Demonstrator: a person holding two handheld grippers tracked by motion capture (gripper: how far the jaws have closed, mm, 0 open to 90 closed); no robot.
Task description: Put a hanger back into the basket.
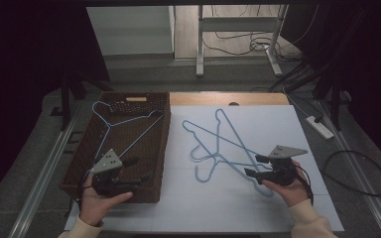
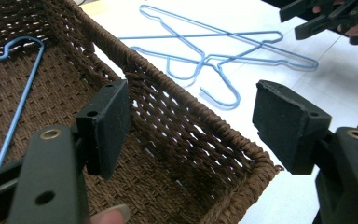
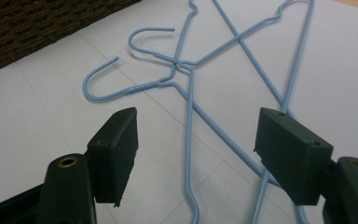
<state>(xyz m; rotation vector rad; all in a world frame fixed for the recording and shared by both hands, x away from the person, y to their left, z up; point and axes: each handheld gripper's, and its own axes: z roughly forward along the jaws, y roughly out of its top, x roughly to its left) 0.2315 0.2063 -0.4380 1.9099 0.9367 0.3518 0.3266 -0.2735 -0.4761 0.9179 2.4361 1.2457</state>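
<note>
Left gripper view: hanger in basket [image 2: 18,88] cut off by left edge, w/ lower end behind the near finger [image 2: 103,126]; other gripper [image 2: 328,16] clipped at top-right corner. Right gripper view: crossed hangers [image 3: 191,93] run off top & bottom edges, one wire behind the right finger [image 3: 291,154]; basket corner [image 3: 37,23] cut off at top left. High view: basket's near wall [image 1: 114,191] partly hidden by left gripper [image 1: 136,171].

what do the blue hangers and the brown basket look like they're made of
The thin light blue hangers look like bent metal wire with a smooth, slightly glossy coating, probably plastic or paint: the rod is uniformly thin and twisted at the neck. The dark brown rectangular basket looks woven from twisted cord or paper rope, matte, with a braided rim; whether the fibre is natural or synthetic is unclear.
</note>
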